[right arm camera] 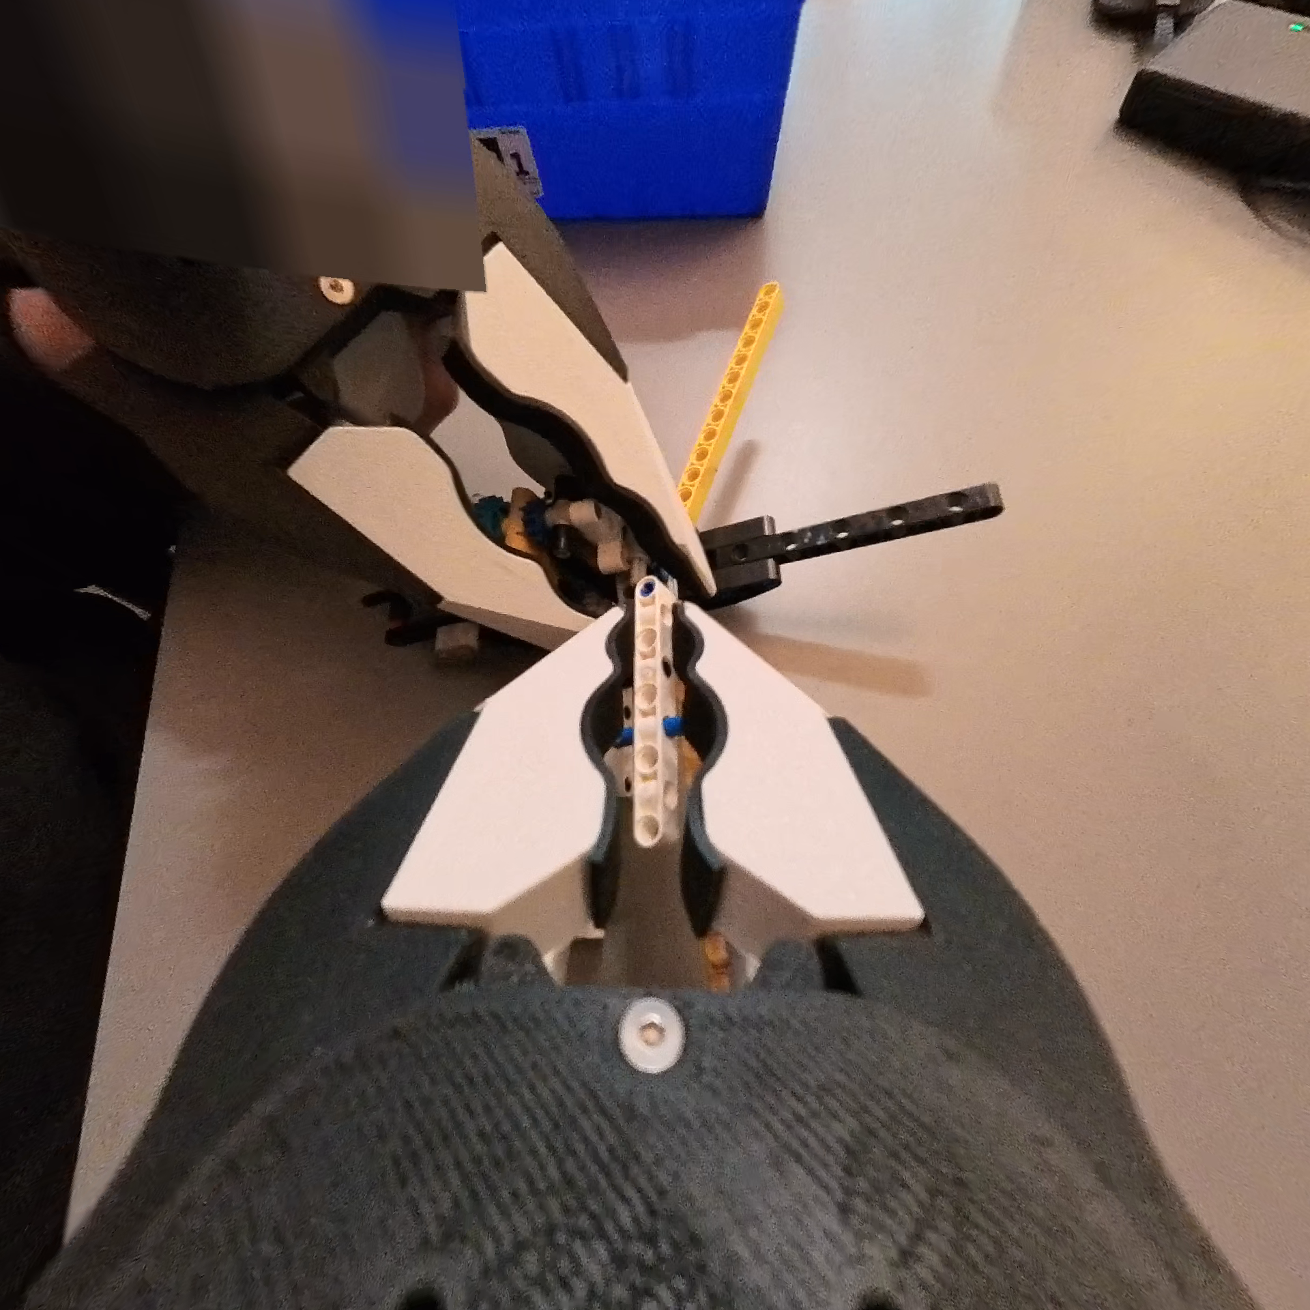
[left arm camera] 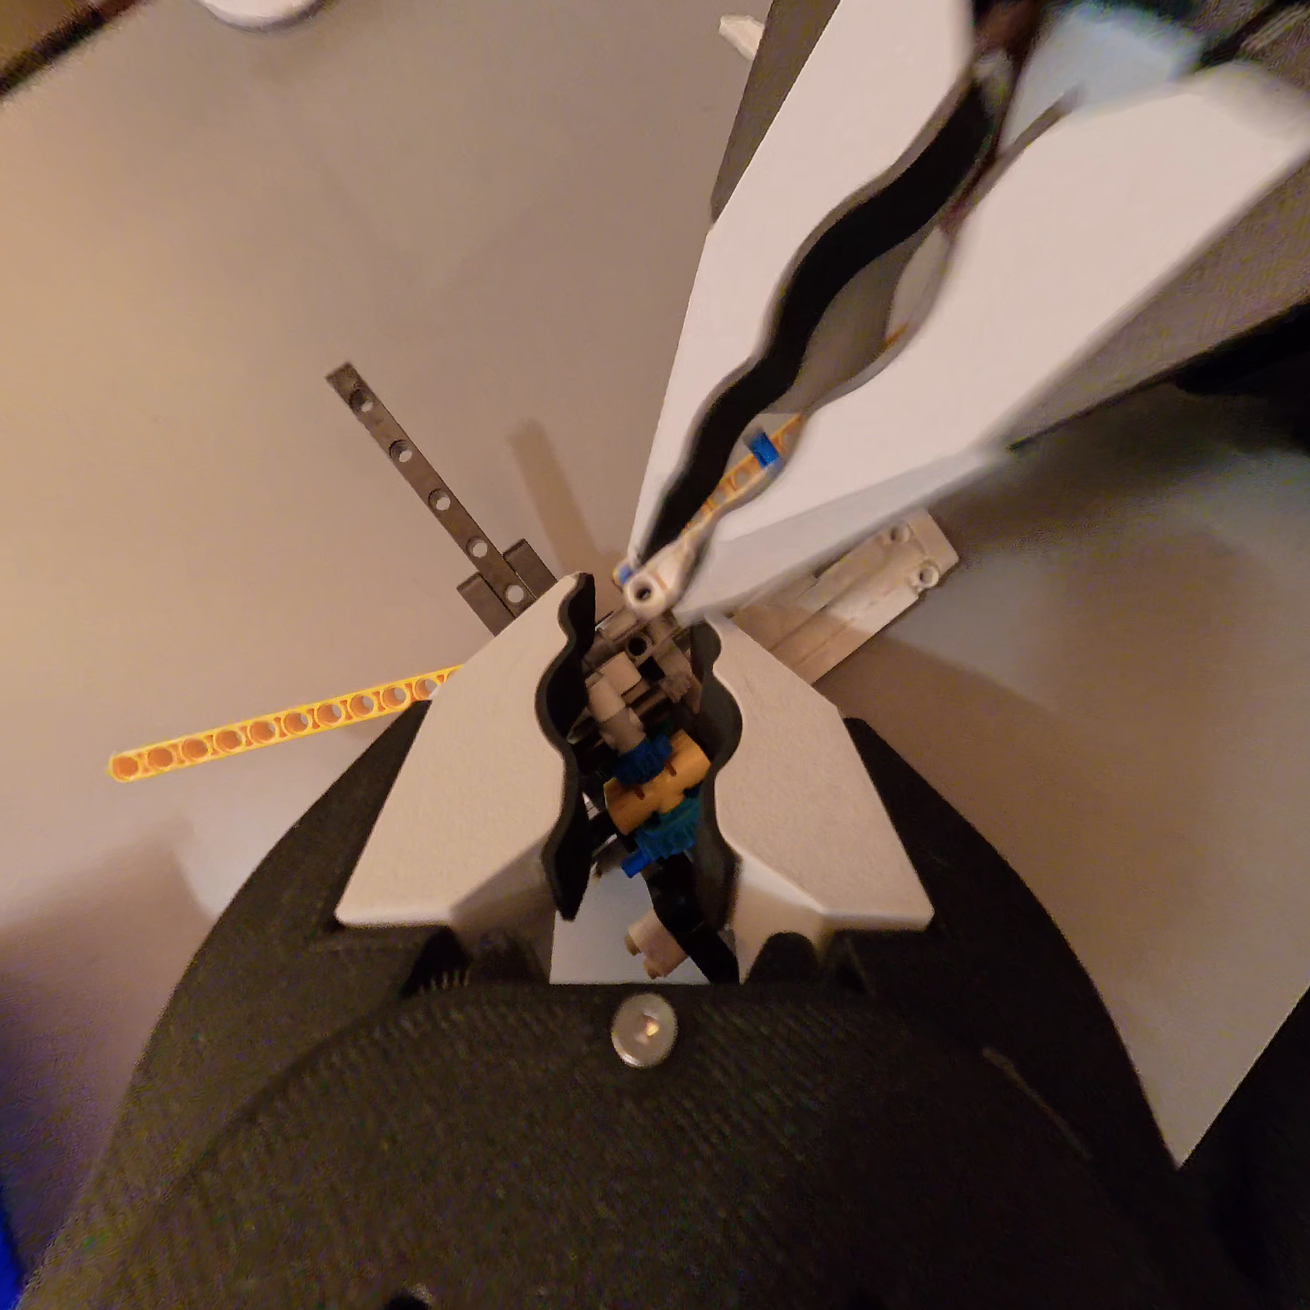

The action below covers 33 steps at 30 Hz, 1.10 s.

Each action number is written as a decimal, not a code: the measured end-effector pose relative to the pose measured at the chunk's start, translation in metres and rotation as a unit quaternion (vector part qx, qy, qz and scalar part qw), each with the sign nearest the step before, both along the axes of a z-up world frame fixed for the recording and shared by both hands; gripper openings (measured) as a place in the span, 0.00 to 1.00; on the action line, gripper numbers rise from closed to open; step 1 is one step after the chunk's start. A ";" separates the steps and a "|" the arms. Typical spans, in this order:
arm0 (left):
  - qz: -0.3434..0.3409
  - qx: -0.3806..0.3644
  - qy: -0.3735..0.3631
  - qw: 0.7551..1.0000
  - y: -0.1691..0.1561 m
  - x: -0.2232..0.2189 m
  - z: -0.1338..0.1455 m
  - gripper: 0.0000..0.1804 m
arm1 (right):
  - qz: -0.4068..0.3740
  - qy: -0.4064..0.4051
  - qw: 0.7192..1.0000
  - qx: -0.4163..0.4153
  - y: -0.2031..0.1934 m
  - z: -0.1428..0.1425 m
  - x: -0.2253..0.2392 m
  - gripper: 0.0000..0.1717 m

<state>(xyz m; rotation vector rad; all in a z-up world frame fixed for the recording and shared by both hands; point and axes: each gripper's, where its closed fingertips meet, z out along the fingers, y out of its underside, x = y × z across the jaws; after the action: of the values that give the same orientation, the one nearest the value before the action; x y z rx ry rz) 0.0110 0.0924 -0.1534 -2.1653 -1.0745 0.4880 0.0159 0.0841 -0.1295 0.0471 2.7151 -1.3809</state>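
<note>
My left gripper [left arm camera: 641, 602] is shut on a small building-toy assembly [left arm camera: 638, 744] of grey, white, tan, blue and black parts, with a yellow holed beam [left arm camera: 283, 730] and a black holed beam [left arm camera: 425, 482] sticking out past the fingers. It also shows in the right wrist view [right arm camera: 567, 532]. My right gripper [right arm camera: 656, 602] is shut on a white holed beam [right arm camera: 652, 709] with blue pins, its far tip at the assembly. In the left wrist view the right gripper [left arm camera: 656, 574] comes in from the upper right, the white beam's end [left arm camera: 648, 585] just above the assembly.
A blue bin [right arm camera: 638, 106] stands at the back of the light table [right arm camera: 992, 709]. Dark flat devices [right arm camera: 1219, 120] lie at the far right. A light grey plate piece [left arm camera: 872, 588] lies on the table behind the grippers. A person's hand [right arm camera: 42, 333] holds the left gripper.
</note>
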 end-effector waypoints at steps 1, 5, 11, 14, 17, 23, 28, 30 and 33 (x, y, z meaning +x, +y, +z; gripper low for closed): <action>0.005 0.002 -0.007 1.000 0.000 -0.001 -0.001 0.14 | 0.024 -0.030 0.998 -0.048 -0.004 0.016 0.010 0.05; 0.004 0.004 -0.017 1.000 0.000 -0.003 -0.001 0.13 | -0.055 -0.041 0.983 -0.172 0.007 0.089 -0.018 0.04; 0.064 -0.059 0.034 0.996 -0.036 -0.027 0.003 0.15 | -0.059 -0.134 0.957 -0.252 0.030 0.094 -0.029 0.05; 0.103 -0.054 0.043 0.992 -0.057 -0.035 0.008 0.20 | -0.063 -0.200 0.928 -0.307 0.041 0.099 -0.036 0.04; 0.115 -0.010 0.092 0.989 -0.052 -0.034 0.035 0.24 | -0.062 -0.250 0.904 -0.340 0.050 0.102 -0.039 0.05; -0.022 0.205 0.169 0.964 0.029 0.000 0.097 0.25 | -0.024 -0.250 0.906 -0.341 0.055 0.098 -0.018 0.05; -0.057 0.303 -0.010 0.951 0.058 0.022 0.074 0.22 | -0.094 0.059 0.972 -0.208 0.060 0.055 -0.020 0.05; -0.043 0.267 -0.013 0.963 0.058 0.020 0.059 0.22 | -0.145 0.208 0.952 -0.174 0.071 0.051 -0.034 0.04; -0.038 0.269 -0.002 0.962 0.063 0.016 0.053 0.23 | -0.115 0.248 0.946 -0.173 0.069 0.047 -0.018 0.03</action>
<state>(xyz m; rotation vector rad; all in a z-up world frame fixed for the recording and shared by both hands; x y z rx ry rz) 0.0271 0.1556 -0.1006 -1.7145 -0.9836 0.1306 -0.0024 0.1531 -0.0824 -0.0130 2.8584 -2.1829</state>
